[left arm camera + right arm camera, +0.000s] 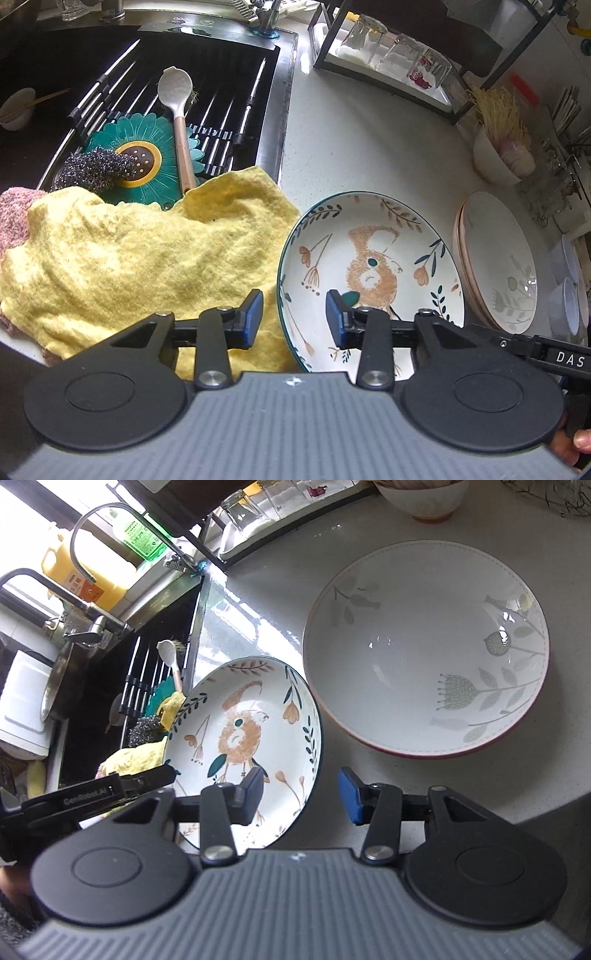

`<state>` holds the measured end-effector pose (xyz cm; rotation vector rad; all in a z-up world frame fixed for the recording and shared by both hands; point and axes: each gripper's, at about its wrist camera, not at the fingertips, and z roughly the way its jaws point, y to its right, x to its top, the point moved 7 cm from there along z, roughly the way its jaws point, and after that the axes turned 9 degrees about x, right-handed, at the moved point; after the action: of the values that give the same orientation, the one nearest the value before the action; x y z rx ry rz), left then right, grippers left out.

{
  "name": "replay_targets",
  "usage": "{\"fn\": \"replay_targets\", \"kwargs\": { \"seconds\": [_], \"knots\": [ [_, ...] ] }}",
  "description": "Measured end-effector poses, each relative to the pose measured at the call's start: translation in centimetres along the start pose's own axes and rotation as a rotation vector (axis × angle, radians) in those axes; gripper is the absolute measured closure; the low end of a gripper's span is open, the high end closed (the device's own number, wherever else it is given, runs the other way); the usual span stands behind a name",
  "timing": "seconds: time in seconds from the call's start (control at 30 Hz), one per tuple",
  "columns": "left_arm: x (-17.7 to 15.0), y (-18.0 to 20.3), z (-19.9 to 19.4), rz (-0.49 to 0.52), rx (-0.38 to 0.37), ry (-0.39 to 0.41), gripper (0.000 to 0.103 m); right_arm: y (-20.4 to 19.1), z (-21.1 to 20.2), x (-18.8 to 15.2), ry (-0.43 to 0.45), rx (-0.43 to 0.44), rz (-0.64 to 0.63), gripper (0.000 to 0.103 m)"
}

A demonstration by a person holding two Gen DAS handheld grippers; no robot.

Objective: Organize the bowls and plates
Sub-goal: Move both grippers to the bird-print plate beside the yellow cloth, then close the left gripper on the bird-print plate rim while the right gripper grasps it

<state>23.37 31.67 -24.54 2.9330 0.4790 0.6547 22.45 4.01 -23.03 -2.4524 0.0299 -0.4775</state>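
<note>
Daylight is pouring in from the window behind the tap (122, 520), blowing out that top left corner and glaring off the counter (236, 605) beside the sink. Both fisheye views are bending at their edges, darkening in the corners; focus is staying sharp.

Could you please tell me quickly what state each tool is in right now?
Left tool: open, straddling the squirrel plate's rim, pads not pressing.
Right tool: open, holding nothing, straddling the same plate's other rim.
</note>
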Motion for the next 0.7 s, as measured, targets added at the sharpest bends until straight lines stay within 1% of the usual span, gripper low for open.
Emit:
{"fn": "replay_targets", "kwargs": {
  "seconds": [0.1, 0.3, 0.37, 0.47, 0.53, 0.6, 0.67, 0.7],
  "knots": [
    [0.8, -0.2, 0.8, 0.024, -0.016, -0.009, 0.068, 0.1, 0.7, 0.1, 0.01, -0.015, 0.027, 0.057],
    [1.9, -0.5, 2.3, 0.057, -0.031, -0.039, 0.077, 0.2, 1.9, 0.2, 0.018, -0.039, 0.07, 0.072],
    [2.1, -0.5, 2.8, 0.06, -0.043, -0.054, 0.077, 0.3, 2.1, 0.1, 0.023, -0.049, 0.077, 0.072],
    [2.4, -0.7, 3.1, 0.064, -0.045, -0.046, 0.08, 0.6, 2.5, 0.2, 0.032, -0.072, 0.088, 0.073],
    [2.6, -0.7, 3.3, 0.066, -0.056, -0.049, 0.081, 0.8, 2.7, 0.2, 0.03, -0.079, 0.098, 0.077],
    [2.7, -0.8, 3.4, 0.059, -0.072, -0.054, 0.082, 1.0, 3.0, 0.3, 0.029, -0.079, 0.113, 0.079],
    [2.8, -0.6, 3.5, 0.074, -0.078, -0.057, 0.085, 1.2, 3.1, 0.3, 0.029, -0.078, 0.125, 0.084],
    [2.8, -0.3, 3.5, 0.088, -0.084, -0.056, 0.089, 1.2, 3.2, 0.3, 0.028, -0.075, 0.134, 0.086]
  ]
}}
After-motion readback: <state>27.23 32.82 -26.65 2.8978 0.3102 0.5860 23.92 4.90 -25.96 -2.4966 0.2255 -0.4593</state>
